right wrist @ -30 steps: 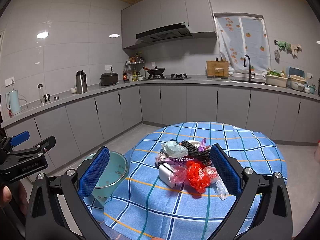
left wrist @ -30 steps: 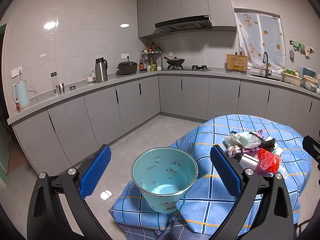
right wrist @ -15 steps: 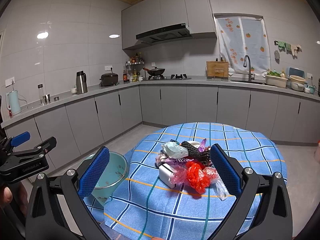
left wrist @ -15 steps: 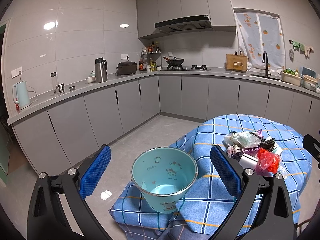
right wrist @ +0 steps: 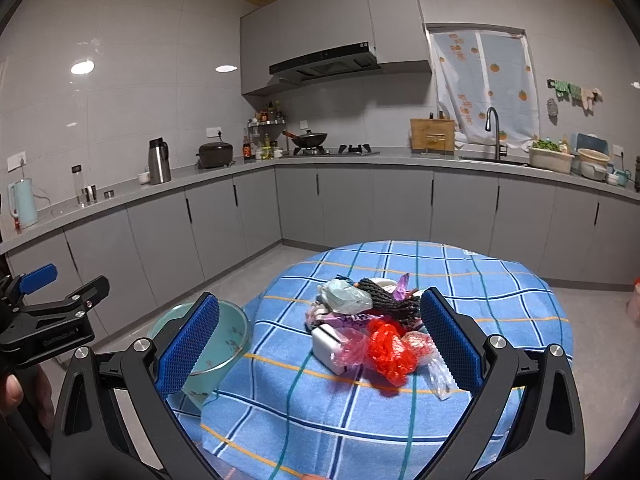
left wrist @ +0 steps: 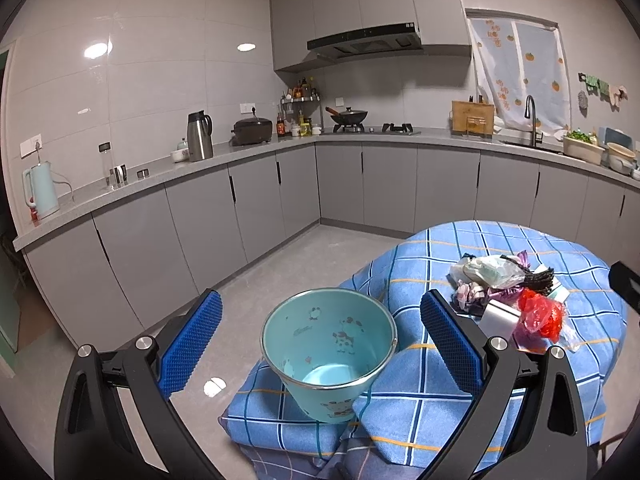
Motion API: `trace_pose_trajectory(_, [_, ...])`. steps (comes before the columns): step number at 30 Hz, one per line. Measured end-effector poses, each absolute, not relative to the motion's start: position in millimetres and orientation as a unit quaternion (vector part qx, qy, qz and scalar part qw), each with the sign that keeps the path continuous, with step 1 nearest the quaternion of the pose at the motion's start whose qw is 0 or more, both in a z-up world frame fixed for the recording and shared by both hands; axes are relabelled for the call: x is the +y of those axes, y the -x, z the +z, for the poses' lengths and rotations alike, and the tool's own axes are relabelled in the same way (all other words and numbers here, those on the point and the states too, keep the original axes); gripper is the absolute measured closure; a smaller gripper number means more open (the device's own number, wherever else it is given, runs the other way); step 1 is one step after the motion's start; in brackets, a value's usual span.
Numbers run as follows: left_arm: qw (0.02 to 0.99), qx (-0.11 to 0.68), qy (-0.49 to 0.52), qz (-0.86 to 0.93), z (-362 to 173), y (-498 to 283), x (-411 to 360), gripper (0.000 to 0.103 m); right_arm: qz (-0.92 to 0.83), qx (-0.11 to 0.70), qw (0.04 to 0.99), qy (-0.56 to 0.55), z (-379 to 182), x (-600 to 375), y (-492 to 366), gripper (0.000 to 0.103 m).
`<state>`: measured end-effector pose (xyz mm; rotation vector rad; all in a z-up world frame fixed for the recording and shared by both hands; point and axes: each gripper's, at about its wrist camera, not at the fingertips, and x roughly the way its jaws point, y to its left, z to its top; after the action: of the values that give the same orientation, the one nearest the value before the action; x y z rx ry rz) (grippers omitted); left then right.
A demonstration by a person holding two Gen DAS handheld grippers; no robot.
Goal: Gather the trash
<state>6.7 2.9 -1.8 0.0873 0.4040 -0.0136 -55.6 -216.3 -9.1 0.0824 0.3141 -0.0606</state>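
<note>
Trash pile (right wrist: 370,326) heaped mid-table on blue checked tablecloth (right wrist: 500,300): red plastic bag (right wrist: 390,350), white box (right wrist: 329,345), pale green wrapper (right wrist: 345,297), black mesh piece (right wrist: 384,300), clear plastic scraps at the near-right edge. Right gripper (right wrist: 318,346) above the near table edge, jaws wide apart, empty; pile framed between the 2 blue pads (right wrist: 188,346) but further out than the tips, not touching either one. Teal bucket (left wrist: 330,350) on a lower cloth-covered surface left of the table, upright, mouth open. Left gripper (left wrist: 320,348) pointed at it, jaws wide apart, empty; bucket centred between the 2 pads, clear of both. In left view, pile sits beyond the right pad, well apart from the bucket. Left gripper also visible at far left of right view, hand (right wrist: 12,392) on its handle.
</note>
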Motion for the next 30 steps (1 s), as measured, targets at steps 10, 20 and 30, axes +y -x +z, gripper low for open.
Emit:
trace_pose_trajectory(10, [0.968,0.239,-0.062,-0.050,-42,-49,-25,0.005,-0.132,0.181,0.973,-0.060,-40,-287,29,0.005])
trace_pose_trajectory(20, [0.952,0.259,-0.103,-0.129,-89,-99,-104,0.005,-0.176,0.234,0.954,-0.069,-93,-321,-1,0.010])
trace_pose_trajectory(30, [0.929,0.275,-0.123,-0.215,-129,-114,-169,0.005,-0.184,0.266,0.943,-0.082,-124,-332,-8,0.016])
